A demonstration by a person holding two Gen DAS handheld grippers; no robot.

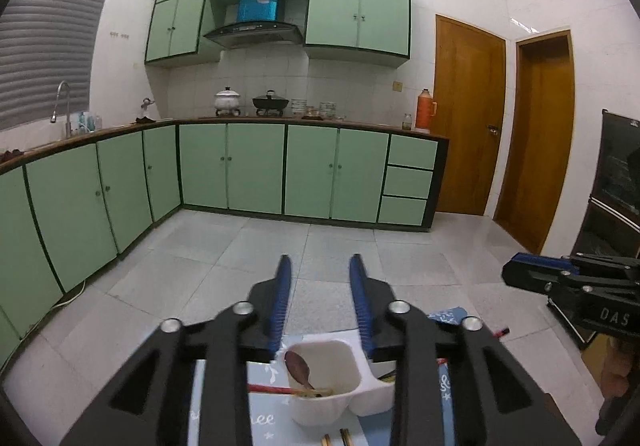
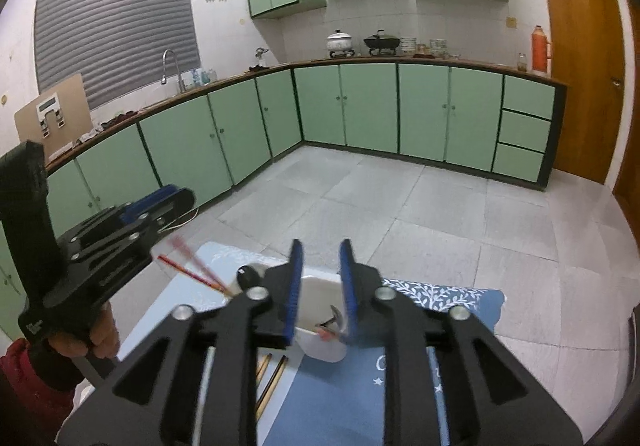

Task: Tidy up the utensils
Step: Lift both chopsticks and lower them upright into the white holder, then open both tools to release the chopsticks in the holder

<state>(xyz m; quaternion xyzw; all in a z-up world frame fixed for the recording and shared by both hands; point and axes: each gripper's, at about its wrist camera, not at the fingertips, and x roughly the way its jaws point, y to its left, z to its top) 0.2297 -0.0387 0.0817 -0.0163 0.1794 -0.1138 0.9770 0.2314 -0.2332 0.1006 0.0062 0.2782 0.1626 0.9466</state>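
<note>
A white two-compartment holder (image 1: 320, 402) stands on a blue patterned mat (image 1: 260, 418). In the left wrist view its near compartment holds a dark brown spoon (image 1: 298, 368) and red chopsticks (image 1: 276, 390). My left gripper (image 1: 320, 266) is open and empty, raised above the holder. My right gripper (image 2: 320, 250) is open and empty, also above the holder (image 2: 320, 302); a metal utensil (image 2: 334, 320) sticks up in the compartment below it, and red chopsticks (image 2: 192, 270) and a dark spoon (image 2: 248, 278) lean out at the left. Two wooden chopsticks (image 2: 272, 374) lie on the mat.
The mat (image 2: 440, 298) lies on a table edge above a grey tiled floor (image 2: 400, 205). Green cabinets (image 1: 256, 165) run along the far walls. The left gripper body (image 2: 100, 246) shows at the left of the right wrist view, the right one (image 1: 580, 286) at the right of the left view.
</note>
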